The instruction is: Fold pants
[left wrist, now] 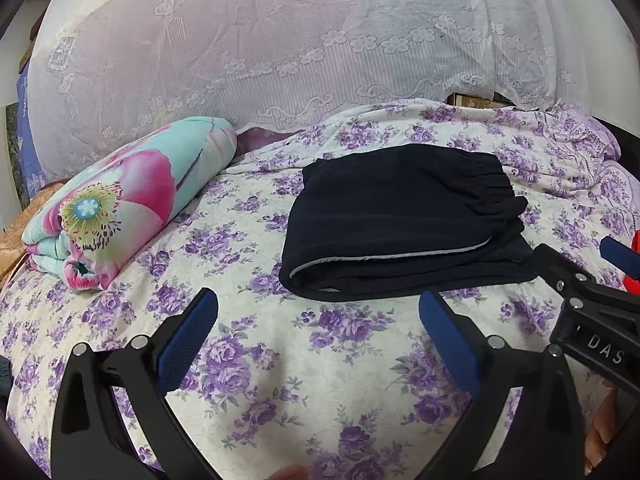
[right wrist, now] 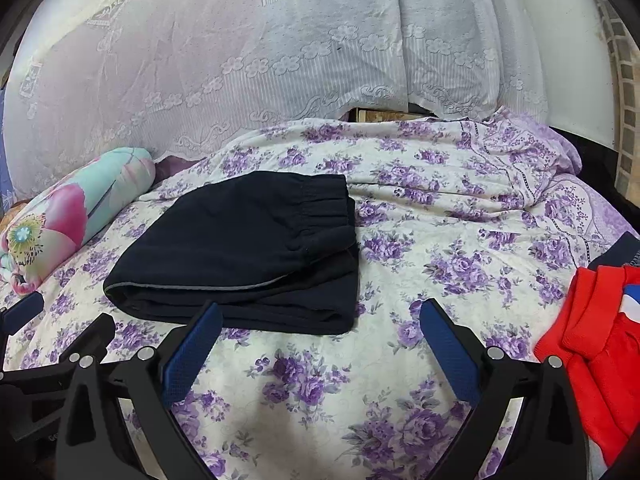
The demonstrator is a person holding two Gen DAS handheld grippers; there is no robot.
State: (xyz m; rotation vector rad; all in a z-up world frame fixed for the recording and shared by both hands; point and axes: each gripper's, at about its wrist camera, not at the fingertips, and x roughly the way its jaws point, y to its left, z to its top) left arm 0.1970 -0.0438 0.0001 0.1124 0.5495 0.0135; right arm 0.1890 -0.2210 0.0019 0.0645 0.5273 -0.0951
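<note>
Folded into a thick rectangle, dark navy soft-fabric pants on the white bedspread with purple flowers, elastic waistband to the right. Left gripper and right gripper both just short of the near edge of the pants, jaws spread wide and holding nothing. Rolled turquoise-and-pink floral quilt off to the left, bright red garment, perhaps a jacket, at far right.

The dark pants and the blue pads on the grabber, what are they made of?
The folded dark pants look like soft, matte knit cloth, perhaps fleece or cotton: no shine, thick rounded folds, a gathered elastic waistband. The blue pads on the left gripper look like rubber or foam with a fine dotted texture, set on glossy black fingers, probably plastic.
</note>
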